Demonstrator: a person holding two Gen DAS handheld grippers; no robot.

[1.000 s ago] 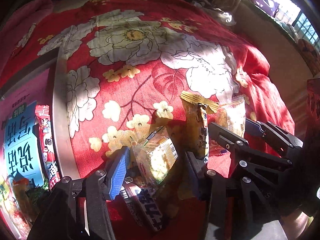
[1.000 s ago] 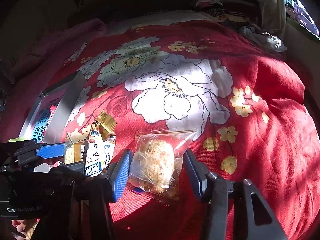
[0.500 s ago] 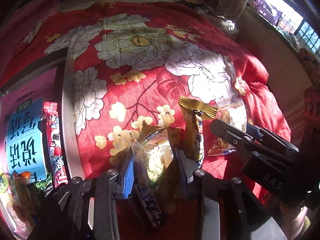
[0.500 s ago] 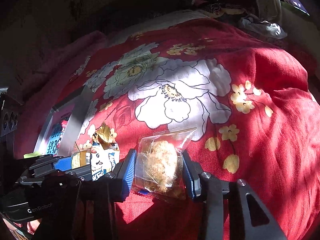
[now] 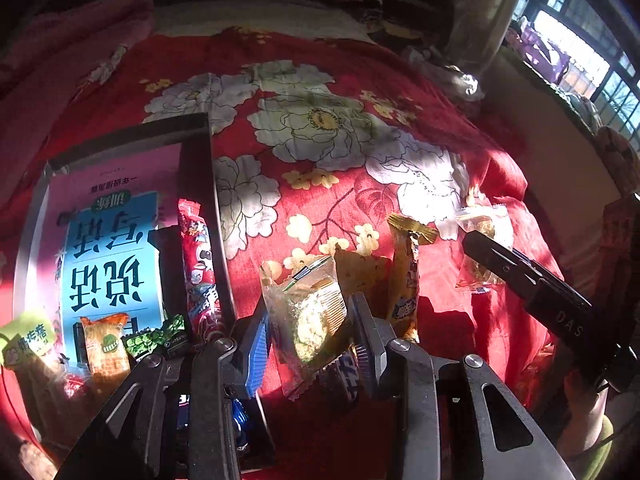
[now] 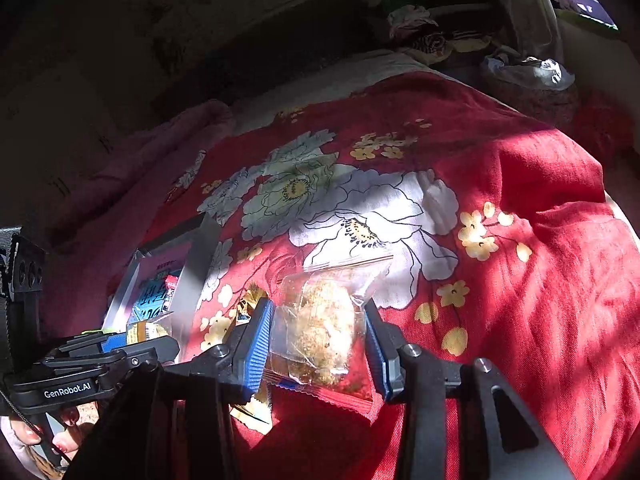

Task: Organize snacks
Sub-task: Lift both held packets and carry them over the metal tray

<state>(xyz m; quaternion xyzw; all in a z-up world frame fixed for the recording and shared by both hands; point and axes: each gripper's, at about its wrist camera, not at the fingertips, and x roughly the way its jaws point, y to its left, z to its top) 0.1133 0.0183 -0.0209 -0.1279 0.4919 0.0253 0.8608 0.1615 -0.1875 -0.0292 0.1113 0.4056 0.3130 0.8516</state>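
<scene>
While both grippers hold one snack packet each, several more lie about on the red flowered blanket (image 5: 320,184). The left gripper (image 5: 310,330) has just been closing and now pinches a clear packet (image 5: 308,312) with a pale, ridged cracker inside, lifted above the cloth. The right gripper (image 6: 318,338) has also just been closing and clamps a clear bag (image 6: 324,320) holding a crumbly brown cake; in the left view that bag shows beyond the right tool's black finger. One yellow packet (image 5: 406,276) with a gold crimped top stands just right of the left gripper, and a dark blue-and-white wrapper (image 5: 344,372) lies under it. To the left sits one grey-rimmed tray (image 5: 200,184) lined with a pink and blue printed sheet bearing large Chinese characters, seen upside down. In the tray I count one long red packet (image 5: 198,272), one orange packet (image 5: 106,346), two small green wrappers (image 5: 160,338) and one light green label (image 5: 30,338). The left gripper's body reads "GenRobot.AI" in the right view.
</scene>
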